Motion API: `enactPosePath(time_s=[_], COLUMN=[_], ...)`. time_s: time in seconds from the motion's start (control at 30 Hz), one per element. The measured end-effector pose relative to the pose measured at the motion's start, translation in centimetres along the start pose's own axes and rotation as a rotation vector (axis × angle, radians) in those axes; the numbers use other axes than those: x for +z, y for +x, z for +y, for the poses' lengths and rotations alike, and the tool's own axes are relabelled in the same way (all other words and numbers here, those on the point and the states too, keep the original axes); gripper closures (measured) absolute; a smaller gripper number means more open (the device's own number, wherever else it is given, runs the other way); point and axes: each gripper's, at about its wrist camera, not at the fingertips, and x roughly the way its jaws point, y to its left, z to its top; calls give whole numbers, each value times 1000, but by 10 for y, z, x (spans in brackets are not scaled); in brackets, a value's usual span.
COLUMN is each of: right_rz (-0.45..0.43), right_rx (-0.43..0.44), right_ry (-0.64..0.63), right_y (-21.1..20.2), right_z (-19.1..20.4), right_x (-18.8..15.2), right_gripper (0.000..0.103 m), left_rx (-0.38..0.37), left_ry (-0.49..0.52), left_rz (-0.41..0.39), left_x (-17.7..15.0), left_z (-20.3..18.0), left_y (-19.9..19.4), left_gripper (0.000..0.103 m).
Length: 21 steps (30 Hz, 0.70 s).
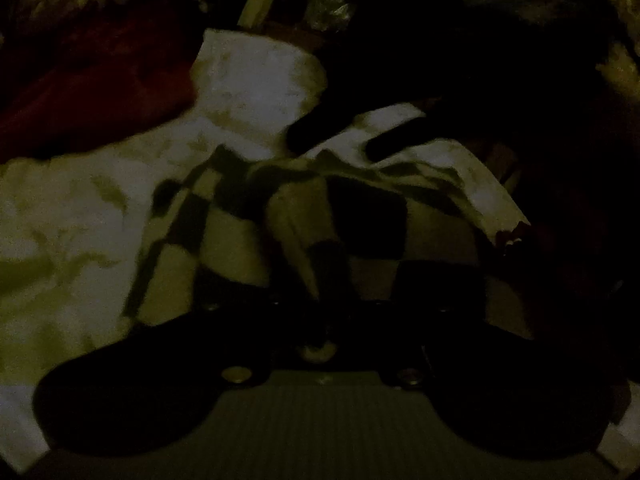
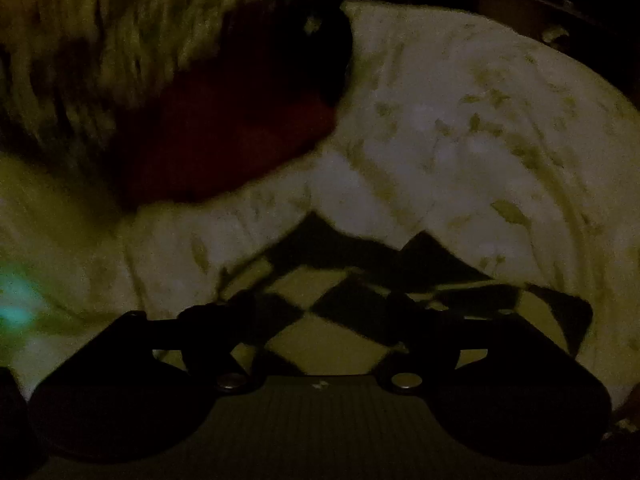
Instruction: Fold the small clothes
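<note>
Left wrist view is very dark and blurred. The left tool is seen from behind, low in the picture, with its dark body filling the bottom edge. Its fingers are lost against the dark squares of a checkered cloth, so it cannot be told whether they are spread or pressed together, nor whether cloth is pinched between them. The checkered cloth is bunched and creased directly in front of this tool, lying on a pale patterned sheet. Further back, the right tool is seen reaching in from the upper right as a dark shape, its two fingertips apart and resting at the far edge of the cloth. A dark red fabric lies at the left, beyond the sheet.

In the right wrist view, the right tool is held low over the same checkered cloth. Its two finger linkages are set well apart, and the cloth's squares are visible in the gap between them. The fingertips themselves cannot be made out clearly against the cloth. The pale sheet spreads beyond and to the right. The red fabric sits at the upper left, beside a streaky, light-and-dark blanket. No container can be made out in either view.
</note>
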Motion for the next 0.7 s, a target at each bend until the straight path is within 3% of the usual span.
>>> enactPosePath(time_s=[0.13, 0.23, 0.27, 0.3, 0.33, 0.43, 0.53, 0.7], right_rz=[148, 276, 310, 332, 334, 301, 159, -42], right_rx=[-105, -237, -275, -315, -320, -239, -160, 108], right_ry=[-100, -240, -280, -311, -314, -231, -112, 112], right_y=[32, 49, 51, 53, 51, 41, 20, -14], right_z=[36, 56, 56, 52, 46, 15, -6, -23], right_x=[13, 16, 15, 12, 12, 12, 12, 15], right_gripper=[0, 0, 39, 62, 69, 79, 81, 81], left_rx=[-10, -39, -49, -50, -52, -64, -55, -35], left_ry=[130, 150, 117, 105, 109, 87, 84, 5], left_rz=[-166, -169, -162, -156, -154, -154, -183, -255], left_x=[-1, -1, -3, -5, -7, -10, -5, 16], left_z=[-34, -46, -43, -41, -39, -34, -31, -4], left_y=[-23, -21, -19, -18, -17, -17, -25, -59], left_gripper=[89, 89, 89, 89, 89, 89, 89, 89])
